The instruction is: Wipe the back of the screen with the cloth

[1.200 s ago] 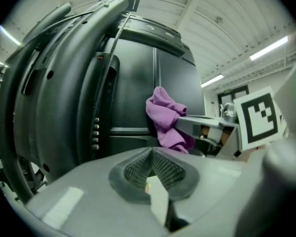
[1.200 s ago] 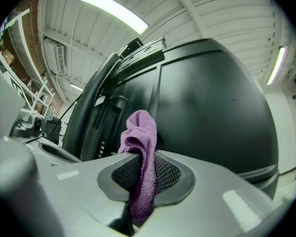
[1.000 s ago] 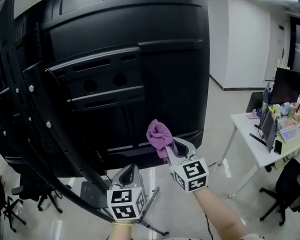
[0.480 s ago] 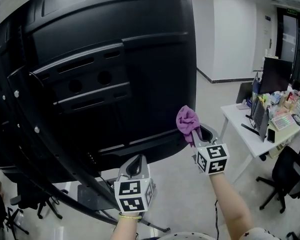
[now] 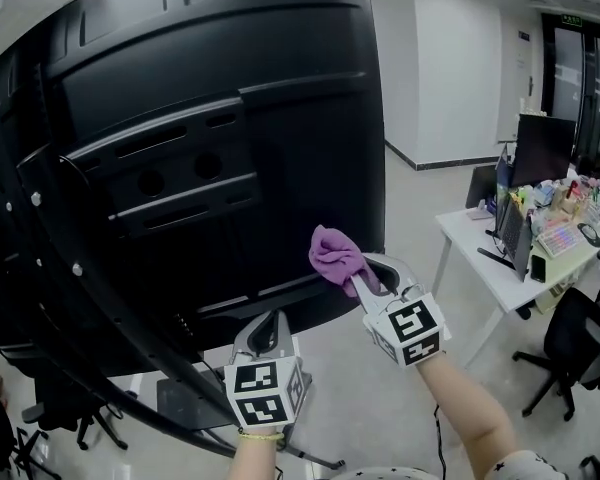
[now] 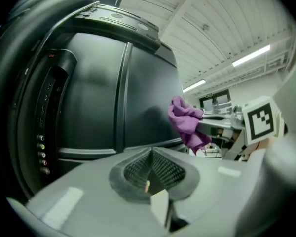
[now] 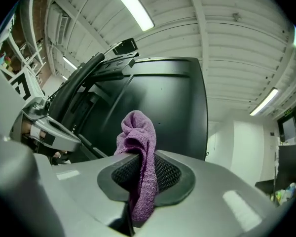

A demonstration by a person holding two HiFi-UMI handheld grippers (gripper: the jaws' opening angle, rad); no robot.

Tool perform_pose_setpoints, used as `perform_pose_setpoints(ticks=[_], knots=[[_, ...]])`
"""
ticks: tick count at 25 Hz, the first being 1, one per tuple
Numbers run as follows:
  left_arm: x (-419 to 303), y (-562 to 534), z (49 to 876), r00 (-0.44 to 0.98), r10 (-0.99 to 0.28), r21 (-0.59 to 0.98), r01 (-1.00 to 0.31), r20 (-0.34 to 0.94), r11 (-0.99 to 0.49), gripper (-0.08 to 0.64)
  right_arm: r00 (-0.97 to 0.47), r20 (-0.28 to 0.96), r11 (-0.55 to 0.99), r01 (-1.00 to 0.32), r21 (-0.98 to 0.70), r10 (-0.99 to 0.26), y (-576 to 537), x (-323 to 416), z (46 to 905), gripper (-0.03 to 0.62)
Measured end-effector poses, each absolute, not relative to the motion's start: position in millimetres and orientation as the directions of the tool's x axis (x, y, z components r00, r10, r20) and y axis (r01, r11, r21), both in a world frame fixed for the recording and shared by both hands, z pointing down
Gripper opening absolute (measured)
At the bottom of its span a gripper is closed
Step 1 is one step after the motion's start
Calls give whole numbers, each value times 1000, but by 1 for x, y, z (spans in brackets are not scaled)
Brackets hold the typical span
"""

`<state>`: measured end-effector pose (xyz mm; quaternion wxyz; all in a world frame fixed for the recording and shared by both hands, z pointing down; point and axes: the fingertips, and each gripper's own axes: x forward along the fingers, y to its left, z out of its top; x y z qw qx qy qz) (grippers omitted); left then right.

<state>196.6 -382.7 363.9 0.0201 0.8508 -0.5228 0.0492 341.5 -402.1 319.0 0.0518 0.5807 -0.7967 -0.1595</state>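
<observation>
- The right gripper is clamped on the purple cloth. In the right gripper view the cloth bunches above the closed jaws, and a strip of it hangs down between the pads.
- The bunched end of the cloth is at the lower right part of the screen's back, just above the bottom edge and a little inside the right edge. Whether it actually presses on the panel cannot be told.
- The left gripper is held low, below the screen's bottom edge. Its jaws are together with nothing between them, as the left gripper view shows. The cloth appears to its upper right.
- Half a second ago the cloth was right at the screen's right edge. It has since moved back inward and slightly down, though not as far in as a second ago. The left gripper has hardly shifted.
- Past the screen's right edge there is bare floor, then a white desk with clutter and an office chair.
- On the left, the dark curved stand crosses the back.
</observation>
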Motion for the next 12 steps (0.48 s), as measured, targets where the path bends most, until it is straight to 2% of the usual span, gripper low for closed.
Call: perform_pose_setpoints(ticks=[5,12], knots=[[187,-386,365,428,-897,-25,-901,114,-433,8,-320,-24,288,-880,377,-947,-424,334,317,54],[180,-393,353,416,-903,-31,-906,105,-422,8,-323,-57,257,-836,485,-945,-433,347,230,54]])
